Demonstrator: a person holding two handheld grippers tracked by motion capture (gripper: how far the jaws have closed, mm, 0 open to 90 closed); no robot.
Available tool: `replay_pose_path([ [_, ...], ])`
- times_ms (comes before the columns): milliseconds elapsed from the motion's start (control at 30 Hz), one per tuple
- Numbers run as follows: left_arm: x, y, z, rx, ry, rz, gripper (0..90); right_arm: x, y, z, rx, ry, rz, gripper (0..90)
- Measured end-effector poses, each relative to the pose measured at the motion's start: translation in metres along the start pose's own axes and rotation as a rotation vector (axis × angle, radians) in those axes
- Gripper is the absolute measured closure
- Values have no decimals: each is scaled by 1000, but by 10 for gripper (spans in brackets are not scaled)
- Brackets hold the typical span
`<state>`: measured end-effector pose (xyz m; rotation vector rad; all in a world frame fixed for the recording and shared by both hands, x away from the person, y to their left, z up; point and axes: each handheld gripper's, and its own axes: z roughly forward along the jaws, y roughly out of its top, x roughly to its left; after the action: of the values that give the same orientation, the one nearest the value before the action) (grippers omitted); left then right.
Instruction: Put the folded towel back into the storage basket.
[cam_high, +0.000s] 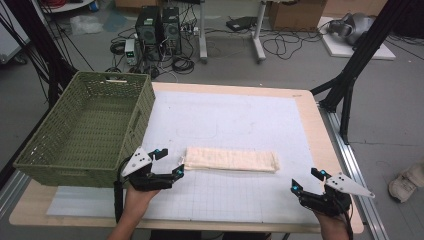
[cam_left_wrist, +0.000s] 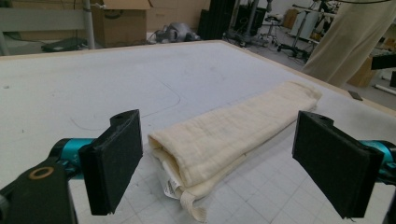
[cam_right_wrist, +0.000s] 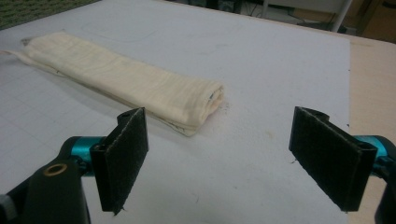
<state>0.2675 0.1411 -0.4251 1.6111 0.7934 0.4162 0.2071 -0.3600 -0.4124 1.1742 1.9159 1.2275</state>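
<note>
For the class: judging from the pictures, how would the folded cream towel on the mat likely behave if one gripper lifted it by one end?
The folded towel is soft layered cloth, so it would probably sag and unfold. It looks light for its size. A loose corner and tag at the end by the left gripper could dangle or snag.

folded cloth (cam_high: 231, 160) lying lengthwise on the mat (cam_high: 240, 115) toward the table (cam_high: 309, 107) front edge, basket (cam_high: 87, 127) overhanging the left edge, left gripper (cam_high: 169, 162) at the cloth's left end, right gripper (cam_high: 307, 180) near the front right corner
</note>
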Motion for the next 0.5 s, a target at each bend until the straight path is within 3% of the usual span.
replay_pose_path([
  [500,-1,-1,4,9,-6,-6,165,-4,-2,3,8,6,23,183],
])
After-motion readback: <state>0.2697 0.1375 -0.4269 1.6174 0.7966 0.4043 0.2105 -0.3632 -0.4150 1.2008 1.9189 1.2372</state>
